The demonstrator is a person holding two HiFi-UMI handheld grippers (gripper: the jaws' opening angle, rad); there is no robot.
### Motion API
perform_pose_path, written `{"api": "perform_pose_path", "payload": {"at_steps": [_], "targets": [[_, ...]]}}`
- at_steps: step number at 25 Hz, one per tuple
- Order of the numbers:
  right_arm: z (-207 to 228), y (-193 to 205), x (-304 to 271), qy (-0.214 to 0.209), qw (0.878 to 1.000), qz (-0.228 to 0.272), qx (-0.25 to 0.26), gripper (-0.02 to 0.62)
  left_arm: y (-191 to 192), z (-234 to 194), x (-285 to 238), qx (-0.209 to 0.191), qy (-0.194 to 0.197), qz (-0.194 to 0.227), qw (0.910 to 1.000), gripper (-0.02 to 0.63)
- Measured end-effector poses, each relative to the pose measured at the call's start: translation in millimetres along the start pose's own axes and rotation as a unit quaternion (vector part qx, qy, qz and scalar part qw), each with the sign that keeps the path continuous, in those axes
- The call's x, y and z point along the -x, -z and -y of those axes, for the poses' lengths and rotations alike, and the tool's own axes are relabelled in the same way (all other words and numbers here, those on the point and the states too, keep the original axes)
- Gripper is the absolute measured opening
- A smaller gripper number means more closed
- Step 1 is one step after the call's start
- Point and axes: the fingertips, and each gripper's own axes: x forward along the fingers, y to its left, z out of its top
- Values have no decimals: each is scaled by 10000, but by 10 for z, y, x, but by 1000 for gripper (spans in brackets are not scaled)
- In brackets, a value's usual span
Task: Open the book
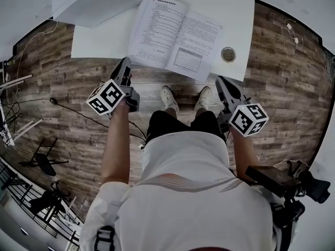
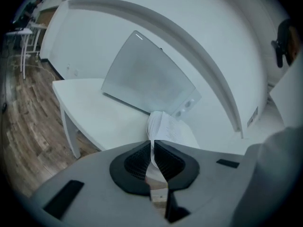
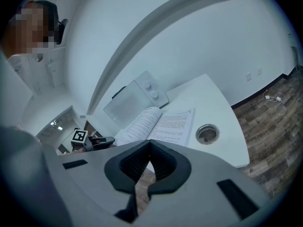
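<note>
Table, white rectangular top: fills the upper centre of the head view, with brown wood-plank floor around it. White box-shaped appliance sits at the upper left, behind the work area and clear of it.

White paperback book with printed pages is in the upper centre, lying flat and already spread open on the table. It reaches the near edge, probably so both tools can get at it. Pages rest on their own and nothing pins them, so I'd judge the opening done.

Left gripper is at centre left, below the table's near edge. Its jaws are drawn almost together with only a thin slit, and nothing is pinched. Right gripper is at centre right, jaws closed tip to tip and empty. Both look parked off the table.

Book vs fingers: it's above and between the two grippers, touching neither. The left tips sit near its lower-left corner, and the right ones sit under the lower-right corner, slightly further off. In the left gripper view the book is dead ahead, just past the tips.

Small round metal-rimmed cable hole is just right of the book.
</note>
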Motion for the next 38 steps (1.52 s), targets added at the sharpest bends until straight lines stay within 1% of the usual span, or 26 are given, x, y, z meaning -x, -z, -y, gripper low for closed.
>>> {"api": "perform_pose_path", "payload": {"at_steps": [3,6,11,17,19,20,21,23,27,29,31,32,35,38], "targets": [[29,13,-29,58,10000,-34,1,-5,171,-303,-26,-276,-375,-299,9985,32],[-23,46,-50,70,9999,-76,38,-5,355,-511,26,-437,-591,-538,9958,32],[-103,96,-96,80,9999,-122,64,-5,530,-580,32,-852,-710,-755,9910,32],[-132,115,-106,38,9999,-126,105,-5,568,-653,4,-1083,-810,-794,9876,45],[-141,98,-92,27,9999,-102,114,-5,558,-630,12,-1071,-692,-806,9886,77],[-140,92,-85,26,9999,-88,120,-5,549,-609,18,-1036,-609,-797,9895,123],[-137,87,-78,27,9999,-72,126,-5,535,-586,27,-1018,-547,-773,9903,150],[-137,77,-64,32,9999,-33,142,-5,482,-545,63,-1097,-535,-686,9902,155],[-214,28,-46,27,9997,76,209,-5,283,-469,191,-1391,-650,-381,9874,155],[-281,-11,-56,30,9996,155,253,-5,143,-371,253,-1561,-555,-218,9859,155],[-362,-44,-59,47,9993,239,292,-5,-12,-212,320,-1738,-336,-51,9842,153],[-405,-53,-55,62,9991,281,303,-5,-92,-117,358,-1825,-210,43,9830,142],[-516,-57,-17,134,9986,395,317,-5,-319,189,477,-2041,158,339,9782,60],[-591,-77,34,217,9979,494,367,-5,-501,482,575,-2259,501,548,9713,11]]}}
